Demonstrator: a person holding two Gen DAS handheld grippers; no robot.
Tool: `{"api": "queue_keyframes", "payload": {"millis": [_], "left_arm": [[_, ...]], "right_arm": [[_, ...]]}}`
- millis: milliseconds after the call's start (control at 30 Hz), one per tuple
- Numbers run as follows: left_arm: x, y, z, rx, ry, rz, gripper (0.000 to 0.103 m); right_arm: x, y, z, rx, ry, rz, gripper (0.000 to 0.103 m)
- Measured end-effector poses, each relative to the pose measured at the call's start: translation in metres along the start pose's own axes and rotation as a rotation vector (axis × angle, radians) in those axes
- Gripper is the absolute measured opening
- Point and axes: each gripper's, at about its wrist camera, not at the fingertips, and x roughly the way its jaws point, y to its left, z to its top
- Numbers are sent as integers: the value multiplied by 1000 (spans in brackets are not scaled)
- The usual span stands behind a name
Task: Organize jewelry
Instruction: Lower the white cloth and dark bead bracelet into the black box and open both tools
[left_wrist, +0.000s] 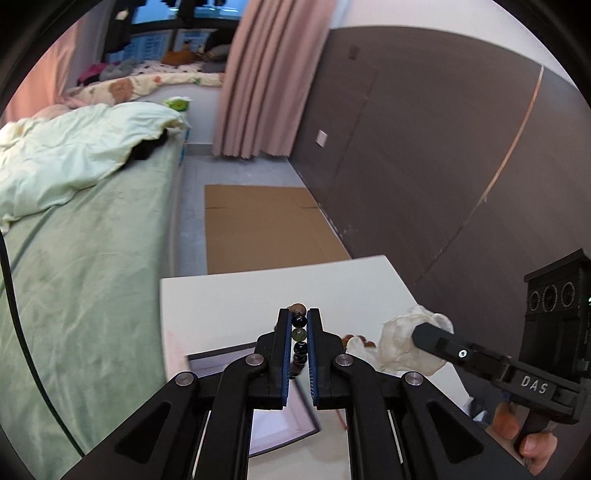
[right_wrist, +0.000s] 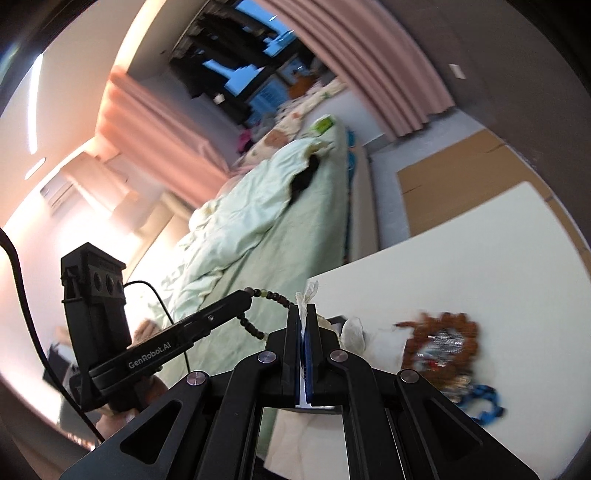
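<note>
My left gripper (left_wrist: 299, 314) is shut on a beaded bracelet (left_wrist: 299, 334) of dark and green beads, held above the white table (left_wrist: 332, 284). In the right wrist view the left gripper (right_wrist: 247, 293) shows with the bracelet (right_wrist: 271, 295) hanging from its tip. My right gripper (right_wrist: 303, 308) is shut on a thin white pouch (right_wrist: 306, 291); in the left wrist view the right gripper (left_wrist: 417, 330) pinches that crumpled pouch (left_wrist: 399, 345). A blurred pile of jewelry (right_wrist: 441, 341) with brown beads and a blue piece (right_wrist: 484, 400) lies on the table at right.
A grey-framed tray or box (left_wrist: 221, 360) lies on the table under my left gripper. A bed with a green quilt (left_wrist: 74, 206) stands left of the table. Flat cardboard (left_wrist: 258, 225) lies on the floor beyond it, beside a dark wall panel (left_wrist: 424, 147).
</note>
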Motion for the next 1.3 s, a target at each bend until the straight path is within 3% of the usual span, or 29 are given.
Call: {"api": "queue_keyframes", "payload": {"millis": [333, 367, 400, 467, 733, 933, 1000, 1033, 1067, 1100, 1133, 1167, 1300], "left_arm": [[-40, 40, 7, -101, -82, 30, 8], [-43, 43, 7, -111, -86, 32, 8], [-45, 45, 6, -116, -88, 33, 8], [-48, 48, 3, -133, -85, 30, 8], [-46, 29, -19, -104, -24, 19, 8], [-23, 14, -22, -40, 26, 72, 9], [-8, 15, -25, -60, 94, 75, 18], [-4, 16, -28, -74, 119, 73, 30], [-1, 16, -30, -81, 129, 72, 51], [-1, 14, -34, -79, 129, 82, 64], [-3, 12, -37, -74, 120, 95, 84], [-7, 9, -40, -71, 107, 101, 88], [-24, -3, -55, -72, 92, 83, 88]], "right_arm": [[64, 38, -13, -49, 140, 66, 6], [69, 38, -15, -43, 166, 69, 19], [73, 38, -17, -29, 187, 68, 39], [66, 35, -21, -21, 145, 21, 57], [25, 19, -25, 46, 90, -104, 59], [-4, 13, -41, 84, 79, -101, 59], [-14, 10, -49, 99, 72, -94, 59], [-18, 9, -51, 103, 68, -95, 59], [-22, 8, -54, 106, 63, -98, 59], [-27, 7, -56, 110, 57, -100, 59], [-34, 6, -58, 114, 48, -101, 59], [-41, 5, -60, 119, 38, -103, 59], [-65, -1, -64, 142, 8, -123, 59]]}}
